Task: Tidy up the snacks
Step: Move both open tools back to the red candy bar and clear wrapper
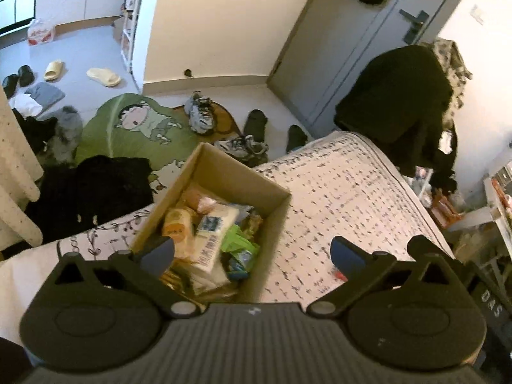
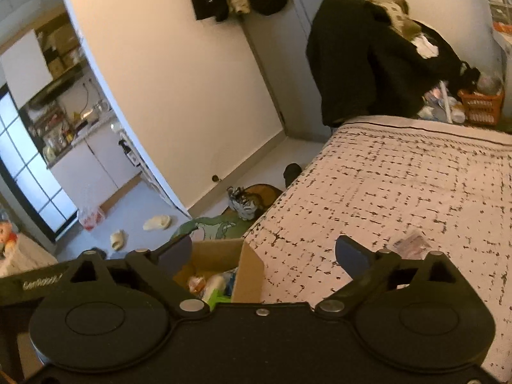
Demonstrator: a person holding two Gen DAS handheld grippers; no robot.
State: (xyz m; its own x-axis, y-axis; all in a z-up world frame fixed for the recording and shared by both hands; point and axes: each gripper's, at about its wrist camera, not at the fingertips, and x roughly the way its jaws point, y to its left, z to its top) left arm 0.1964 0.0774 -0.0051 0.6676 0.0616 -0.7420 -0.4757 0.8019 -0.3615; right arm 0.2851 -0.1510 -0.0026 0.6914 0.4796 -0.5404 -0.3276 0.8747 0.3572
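Far left in left wrist view: floor clutter, green cartoon rug (image 1: 140, 128), pale slippers (image 1: 104, 76), not part of job. Next, cardboard box (image 1: 272, 220) on edge of bed (image 1: 368, 192), open top, stuffed w/ snack packs: orange pack (image 1: 176, 227), white pack w/ blue label (image 1: 211, 240) lying lengthwise toward camera, green wrapper (image 1: 238, 241) to its right. Left gripper (image 1: 252, 254) right above box, spread wide, holding nothing; left finger over box's near corner, right finger out over bedspread, box's right wall btwn them. Further right on bed, small red item (image 1: 340, 274) just by right finger, too small to ID. In right wrist view: same box (image 2: 252, 272) low and left of centre, mostly hidden behind left finger. Right gripper (image 2: 265, 256) also wide open, empty, aimed over bedspread. To its right, loose clear-wrapped packet (image 2: 411, 243) flat on bed (image 2: 400, 176), blurred, just beyond right finger, well apart from box. Judgement: stray packet lies ahead-right of right gripper, so right hand nearer for pickup; box then sits to its left, so carry goes leftward. Left hand better placed for tidying inside box.
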